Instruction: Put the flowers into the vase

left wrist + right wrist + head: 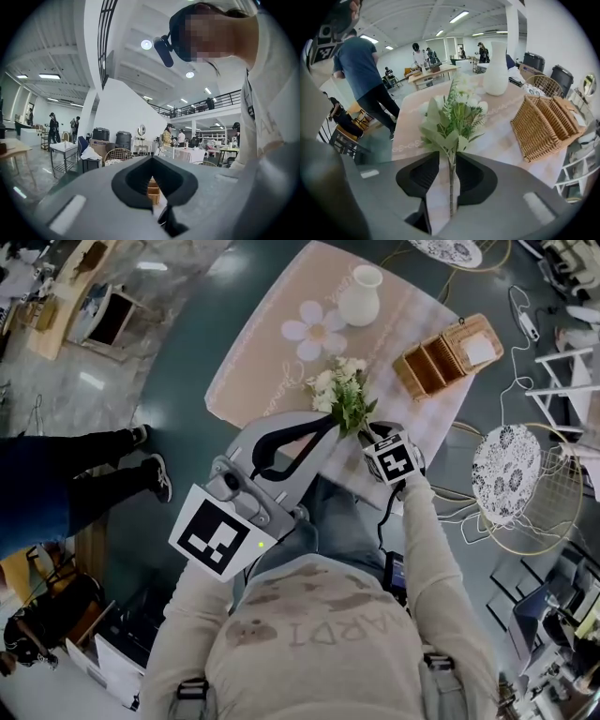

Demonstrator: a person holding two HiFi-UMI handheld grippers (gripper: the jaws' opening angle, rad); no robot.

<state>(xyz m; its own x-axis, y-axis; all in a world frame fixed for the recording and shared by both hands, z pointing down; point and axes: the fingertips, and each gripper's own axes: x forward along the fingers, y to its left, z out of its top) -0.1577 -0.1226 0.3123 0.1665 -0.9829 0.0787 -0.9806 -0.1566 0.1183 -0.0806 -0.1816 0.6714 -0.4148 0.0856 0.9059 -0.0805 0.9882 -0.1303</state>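
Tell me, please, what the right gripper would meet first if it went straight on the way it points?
Probably the pink tablecloth, just left of the white vase: the right gripper, shut on the flowers, aims slightly past it. Depth is unclear, so the blooms might brush the vase.

One cloth-covered table [253,362], with one large daisy [316,331] printed on the pink cloth. On it, one white vase [361,294] and one wicker organiser [448,354]. One bunch of white flowers [339,388] with green leaves. Two grippers: one left gripper [152,164], one right gripper [451,171]. Two marker cubes, one to each gripper: first [217,532], second [392,457]. Two round lace-patterned tops on wire frames: first [448,249], second [506,472]. Two dark bins beyond the table in the right gripper view: first [533,61], second [561,75]. One bystander [66,484] in dark trousers, near the table's left side.
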